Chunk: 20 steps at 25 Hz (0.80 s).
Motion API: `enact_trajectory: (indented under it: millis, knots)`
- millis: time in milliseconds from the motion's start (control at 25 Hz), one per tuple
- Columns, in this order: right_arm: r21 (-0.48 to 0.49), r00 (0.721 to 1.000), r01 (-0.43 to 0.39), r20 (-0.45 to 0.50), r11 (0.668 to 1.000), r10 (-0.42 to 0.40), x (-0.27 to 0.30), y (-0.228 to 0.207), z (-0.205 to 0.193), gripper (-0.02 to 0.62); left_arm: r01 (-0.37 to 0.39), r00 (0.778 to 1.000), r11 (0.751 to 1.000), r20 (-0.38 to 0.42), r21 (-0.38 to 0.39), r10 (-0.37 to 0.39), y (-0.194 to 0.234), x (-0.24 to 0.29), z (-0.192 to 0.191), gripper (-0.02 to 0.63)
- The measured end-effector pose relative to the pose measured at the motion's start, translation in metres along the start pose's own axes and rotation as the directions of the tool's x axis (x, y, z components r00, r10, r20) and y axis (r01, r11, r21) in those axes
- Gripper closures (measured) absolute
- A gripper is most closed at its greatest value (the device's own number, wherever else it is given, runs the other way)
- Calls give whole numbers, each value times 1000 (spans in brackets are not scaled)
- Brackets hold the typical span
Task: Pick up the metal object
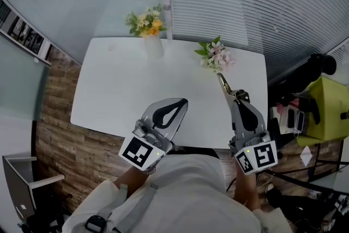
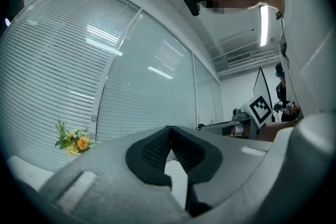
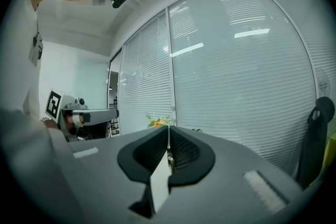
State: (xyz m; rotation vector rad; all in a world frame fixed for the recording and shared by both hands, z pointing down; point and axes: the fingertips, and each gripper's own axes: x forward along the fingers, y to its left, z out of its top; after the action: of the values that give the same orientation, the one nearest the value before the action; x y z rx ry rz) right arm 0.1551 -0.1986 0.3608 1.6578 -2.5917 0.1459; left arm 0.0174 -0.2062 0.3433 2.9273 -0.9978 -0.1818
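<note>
The metal object (image 1: 223, 83) is a thin, pale gold strip sticking out past the tip of my right gripper (image 1: 235, 96), over the right side of the white table (image 1: 120, 90). That gripper is shut on it. In the right gripper view a sliver of the metal object (image 3: 169, 157) shows between the closed pads of the right gripper (image 3: 168, 131). My left gripper (image 1: 182, 101) hovers over the table's near edge, shut with nothing in it. In its own view the left gripper (image 2: 169, 129) has its tips touching.
A vase of yellow flowers (image 1: 146, 23) stands at the table's far edge. A pink bouquet (image 1: 217, 55) sits just beyond the metal object. A yellow-green bag (image 1: 327, 101) and clutter lie right of the table. Window blinds line the back.
</note>
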Motion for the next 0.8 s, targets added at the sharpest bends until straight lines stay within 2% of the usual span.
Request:
enact_trajectory:
  millis: [800]
  knots:
    - [-101,998,4,62,995,2,-20,20,46,581,5,1000,1000,4,8,-6,10,5,4,600]
